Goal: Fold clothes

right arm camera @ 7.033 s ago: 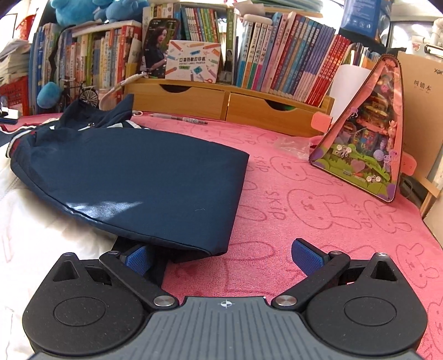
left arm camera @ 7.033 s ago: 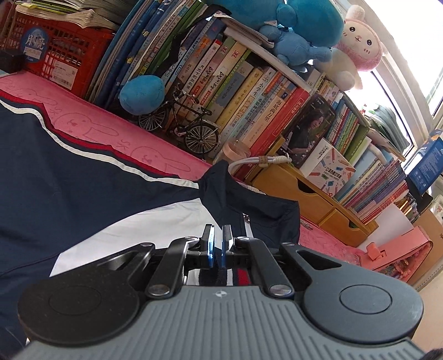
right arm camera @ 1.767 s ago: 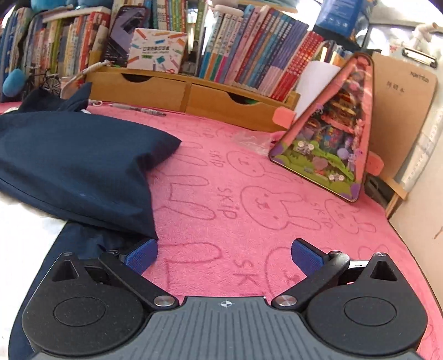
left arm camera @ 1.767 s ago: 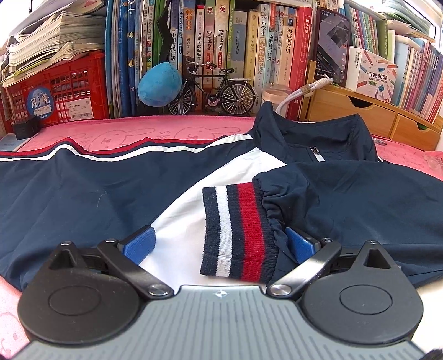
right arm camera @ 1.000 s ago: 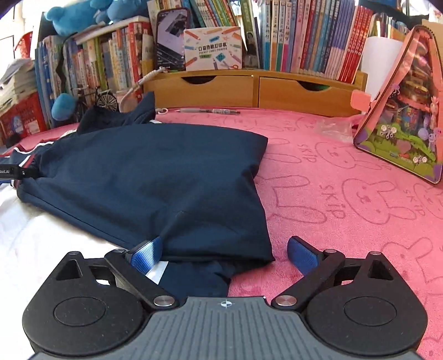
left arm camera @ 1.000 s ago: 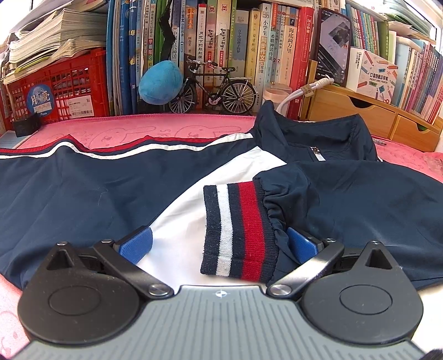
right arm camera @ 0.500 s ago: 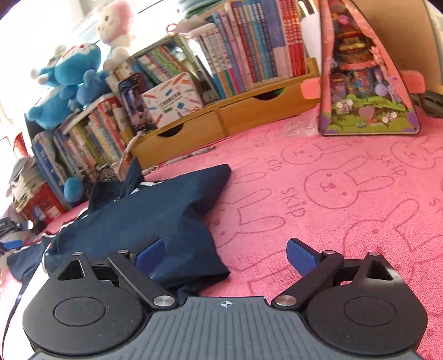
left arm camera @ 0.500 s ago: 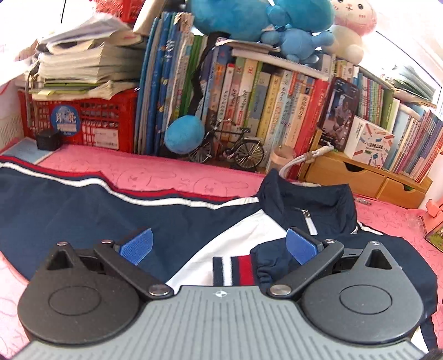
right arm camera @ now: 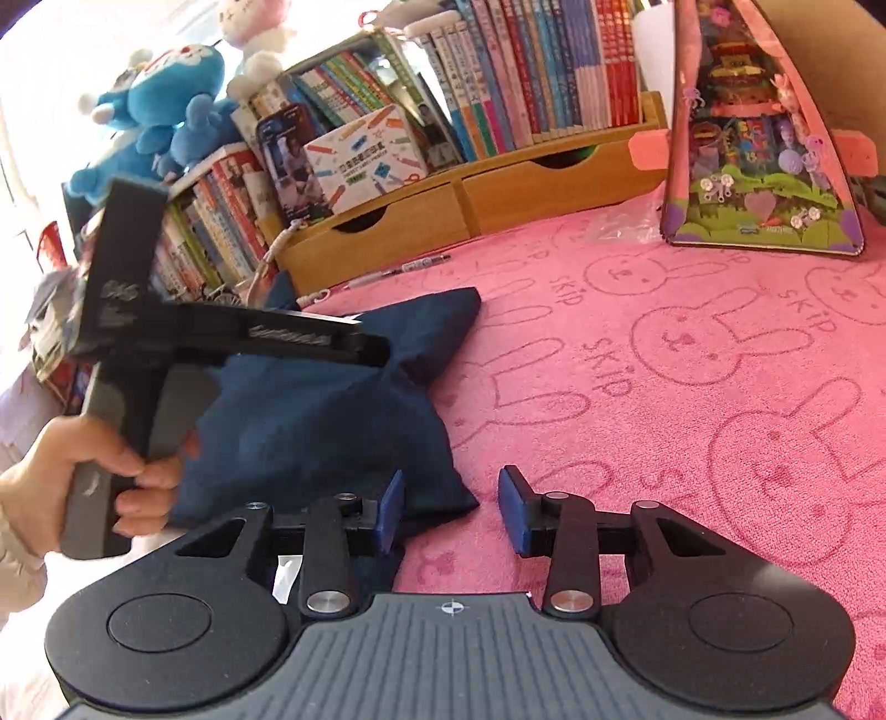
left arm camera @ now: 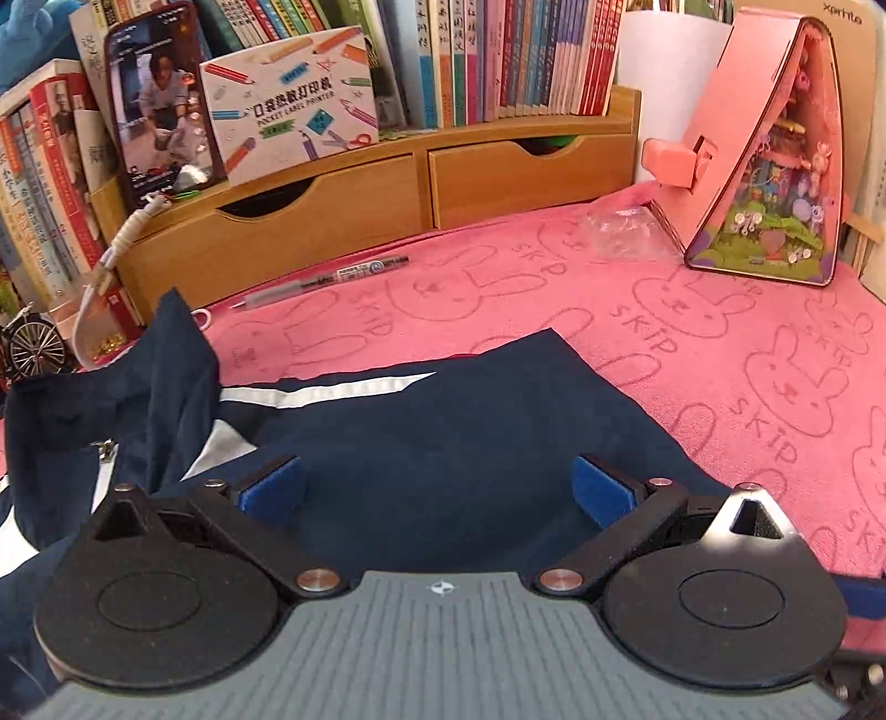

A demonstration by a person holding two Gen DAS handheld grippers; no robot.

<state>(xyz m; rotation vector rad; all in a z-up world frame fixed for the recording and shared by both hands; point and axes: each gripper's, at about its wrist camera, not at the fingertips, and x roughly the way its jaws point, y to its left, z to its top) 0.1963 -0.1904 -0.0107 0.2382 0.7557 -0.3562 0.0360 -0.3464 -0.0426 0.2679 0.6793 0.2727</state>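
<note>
Your right wrist camera catches something the left one can't: your left hand point(right arm camera: 94, 476) wrapped round the handle, with the left tool point(left arm camera: 434, 490) angled down over the navy jacket point(left arm camera: 443, 443). From the left camera you only see its blue pads spread wide above the folded sleeve, gripping nothing.

Your right tool point(right arm camera: 451, 509) sits low at the jacket's near corner. Its jaws have just been closing and stand partway in, a bit of navy cloth by the left pad, pink towel point(right arm camera: 692, 399) showing between them, so no grip yet.

The jacket lies on the pink bunny towel. Behind it: a pen point(left arm camera: 326, 279), wooden drawers point(left arm camera: 387, 188), books point(left arm camera: 498, 50) and a pink toy house point(left arm camera: 775, 166). Nothing blocks you.
</note>
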